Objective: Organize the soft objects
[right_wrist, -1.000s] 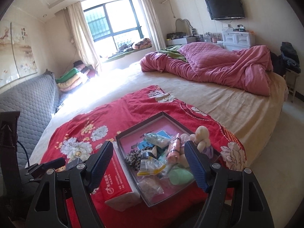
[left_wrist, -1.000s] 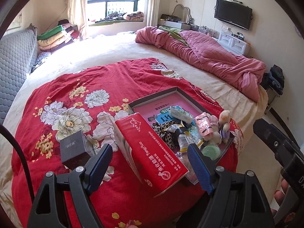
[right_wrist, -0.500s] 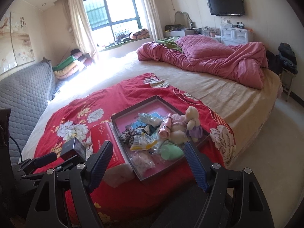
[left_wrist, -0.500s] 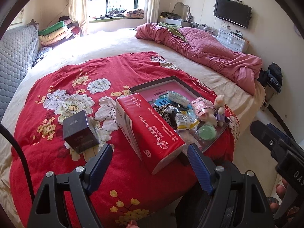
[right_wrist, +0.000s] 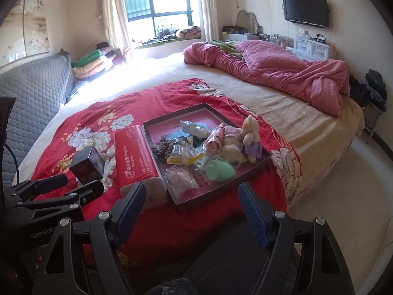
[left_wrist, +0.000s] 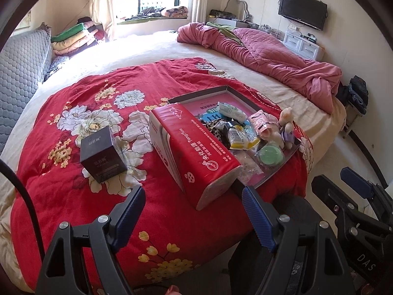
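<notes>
1. We hold both tongs back from the near edge of the bed (right_wrist: 307,120): the left tongs (left_wrist: 192,212) and the right tongs (right_wrist: 191,205) each stand wide apart and grasp nothing.
2. The soft things lie heaped in the shallow tray (right_wrist: 222,193) on the red flowered blanket (left_wrist: 73,191): a plush bear (right_wrist: 248,135), a leopard-print cloth (right_wrist: 162,147), a green round pad (right_wrist: 219,170), a pink bundle (right_wrist: 213,139) and some crinkly packets (right_wrist: 183,156).
3. The red tissue pack (left_wrist: 196,145) lies just beside the tray's left wall, and a dark little box (left_wrist: 102,153) stands apart to its left.
4. This heap would fit a tray yet to be sorted or one just filled, so we judge no further than that.
5. For any pick here, we would come down square over one item, close on its thickest part, and lift straight so neighbours are not dragged.
6. The packets look slippery and overlap; a shallow pinch could snag two at once.
</notes>
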The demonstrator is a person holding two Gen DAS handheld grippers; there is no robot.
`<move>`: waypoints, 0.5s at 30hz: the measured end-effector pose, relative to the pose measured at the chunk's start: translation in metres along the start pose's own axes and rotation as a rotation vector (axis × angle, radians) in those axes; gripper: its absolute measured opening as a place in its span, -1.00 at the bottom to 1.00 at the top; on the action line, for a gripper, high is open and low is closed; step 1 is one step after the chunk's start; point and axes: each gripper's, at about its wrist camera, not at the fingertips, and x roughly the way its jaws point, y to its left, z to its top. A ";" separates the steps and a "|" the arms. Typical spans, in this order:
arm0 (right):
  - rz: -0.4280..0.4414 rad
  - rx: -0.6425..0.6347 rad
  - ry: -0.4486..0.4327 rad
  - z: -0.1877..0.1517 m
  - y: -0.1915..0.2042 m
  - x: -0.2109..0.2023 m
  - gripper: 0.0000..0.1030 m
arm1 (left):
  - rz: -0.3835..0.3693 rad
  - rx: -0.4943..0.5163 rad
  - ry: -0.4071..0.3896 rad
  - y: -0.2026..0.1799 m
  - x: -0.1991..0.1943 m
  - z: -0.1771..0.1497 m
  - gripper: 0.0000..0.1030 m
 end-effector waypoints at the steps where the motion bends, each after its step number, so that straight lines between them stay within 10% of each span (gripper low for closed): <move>1: 0.000 0.004 0.002 0.000 -0.001 0.001 0.53 | 0.003 0.002 0.003 -0.001 0.001 -0.001 0.56; 15: -0.020 0.012 0.029 -0.006 -0.003 0.007 0.53 | 0.007 0.000 0.002 -0.005 0.001 -0.003 0.56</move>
